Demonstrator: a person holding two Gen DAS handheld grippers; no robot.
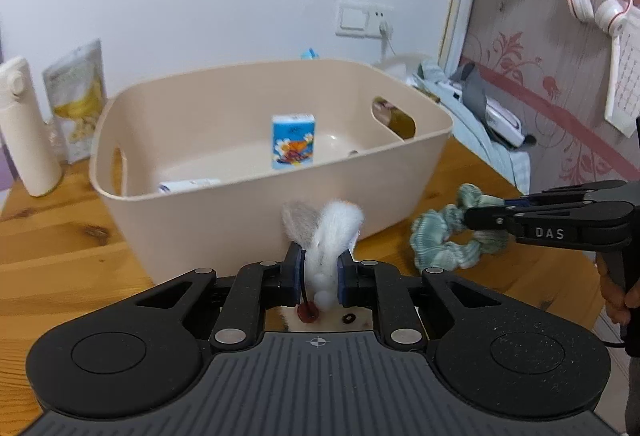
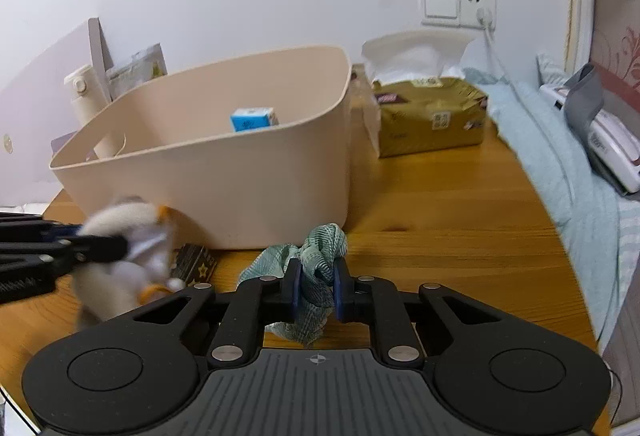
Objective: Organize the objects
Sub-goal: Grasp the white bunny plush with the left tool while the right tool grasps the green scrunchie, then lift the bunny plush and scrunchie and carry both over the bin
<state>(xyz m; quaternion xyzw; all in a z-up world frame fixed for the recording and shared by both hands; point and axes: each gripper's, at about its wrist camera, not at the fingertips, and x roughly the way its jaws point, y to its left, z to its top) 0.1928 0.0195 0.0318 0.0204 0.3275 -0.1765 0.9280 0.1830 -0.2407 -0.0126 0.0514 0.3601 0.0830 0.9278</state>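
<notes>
A beige plastic bin stands on the wooden table, also in the right wrist view. Inside it a blue carton stands upright and a white tube lies flat. My left gripper is shut on a white furry plush toy, held just in front of the bin's near wall. My right gripper is shut on a green fabric scrunchie, to the right of the bin; the scrunchie also shows in the left wrist view. The left gripper with the toy appears blurred in the right wrist view.
A cream bottle and a snack bag stand left of the bin. A gold tissue pack sits behind it on the right. A small dark starred item lies by the bin. A bed borders the table's right edge.
</notes>
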